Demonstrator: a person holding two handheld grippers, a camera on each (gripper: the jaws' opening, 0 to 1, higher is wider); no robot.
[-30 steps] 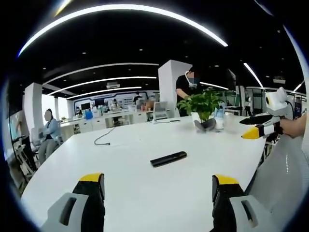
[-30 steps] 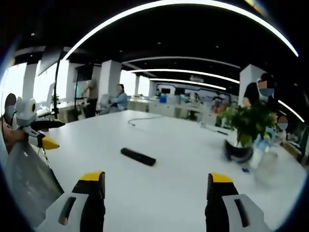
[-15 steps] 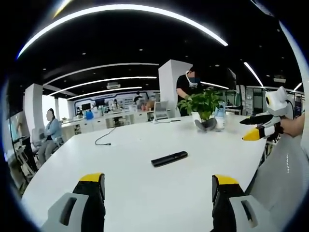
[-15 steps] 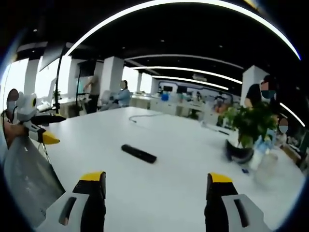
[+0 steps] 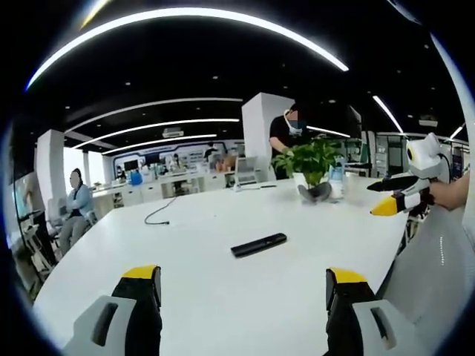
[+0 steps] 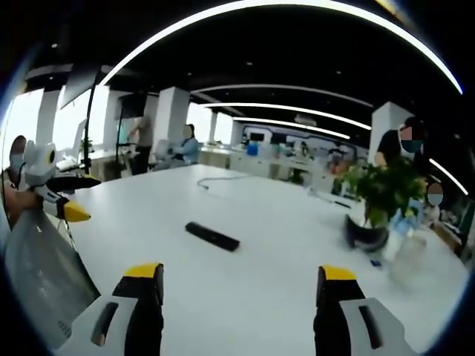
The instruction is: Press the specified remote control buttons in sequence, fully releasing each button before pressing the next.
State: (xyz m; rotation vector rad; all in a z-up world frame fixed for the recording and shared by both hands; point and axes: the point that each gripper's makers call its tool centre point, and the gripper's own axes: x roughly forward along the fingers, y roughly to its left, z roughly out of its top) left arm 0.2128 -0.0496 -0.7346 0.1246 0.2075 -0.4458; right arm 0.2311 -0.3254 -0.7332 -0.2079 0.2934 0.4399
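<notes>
A black remote control [image 5: 258, 244] lies flat in the middle of the white table [image 5: 223, 297]; the right gripper view shows the same remote control [image 6: 212, 236]. My left gripper [image 5: 245, 285] hangs open above the table's near edge, well short of the remote, nothing between its jaws. My right gripper [image 6: 236, 283] is open too, also well back from the remote. The right gripper [image 5: 401, 191] appears at the right edge of the left gripper view, held by a hand. The left gripper [image 6: 56, 194] appears at the left edge of the right gripper view.
A potted green plant [image 5: 312, 167] stands at the table's far side with a clear bottle [image 6: 404, 248] beside it. A thin cable [image 5: 159, 211] lies on the far left of the table. People sit and stand in the office behind. The person's pale sleeve [image 6: 37, 267] shows.
</notes>
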